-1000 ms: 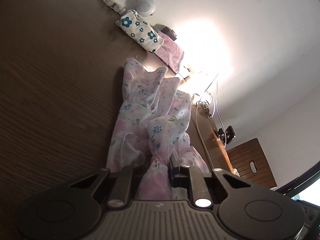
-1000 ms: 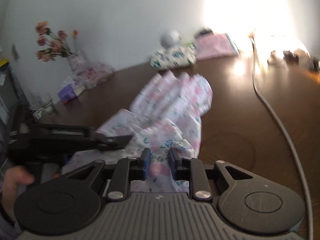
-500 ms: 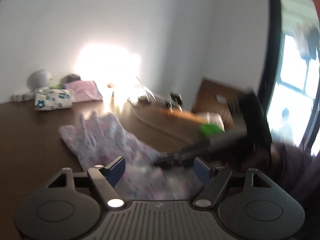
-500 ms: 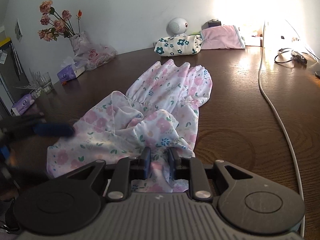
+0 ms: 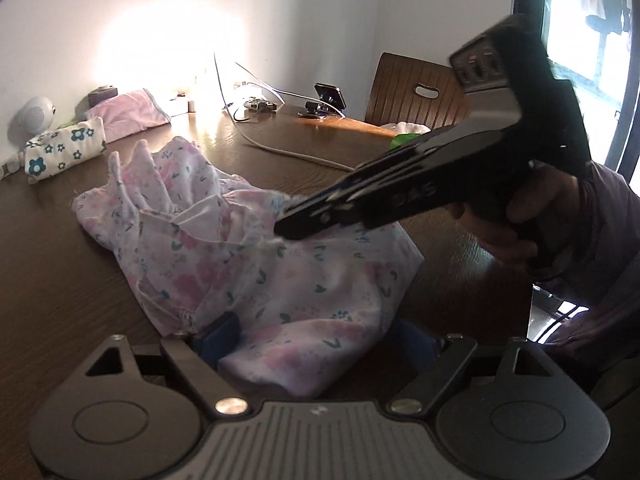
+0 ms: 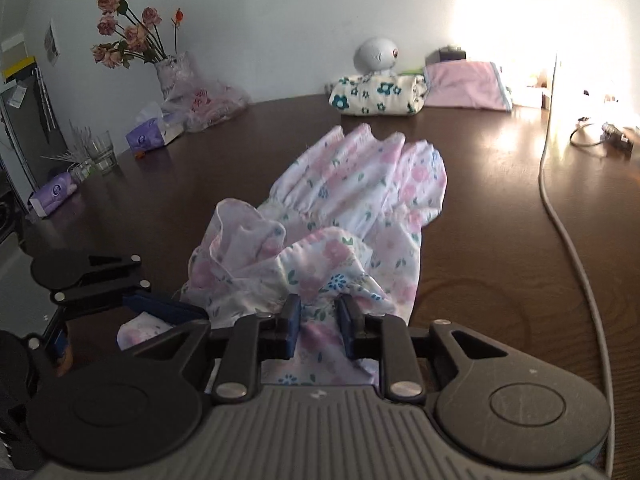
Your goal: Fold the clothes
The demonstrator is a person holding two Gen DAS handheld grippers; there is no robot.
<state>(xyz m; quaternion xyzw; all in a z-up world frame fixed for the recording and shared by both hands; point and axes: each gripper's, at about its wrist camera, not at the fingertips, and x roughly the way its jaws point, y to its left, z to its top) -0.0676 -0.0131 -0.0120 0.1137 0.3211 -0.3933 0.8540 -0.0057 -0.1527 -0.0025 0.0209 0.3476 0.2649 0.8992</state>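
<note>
Right claw (image 6: pixel 318 326) pinches floral garment (image 6: pixel 360 200); white cable (image 6: pixel 560 216) lies beside.

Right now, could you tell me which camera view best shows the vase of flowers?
The right wrist view: the vase of flowers stands against the wall at the table's far left, fully in frame. The left wrist view does not show it at all.

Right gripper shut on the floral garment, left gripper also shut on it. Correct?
Not quite. The right gripper is shut on the floral garment, but the left gripper is open: the left wrist view shows its fingers spread wide either side of the fabric's near edge, not pinching it.
</note>
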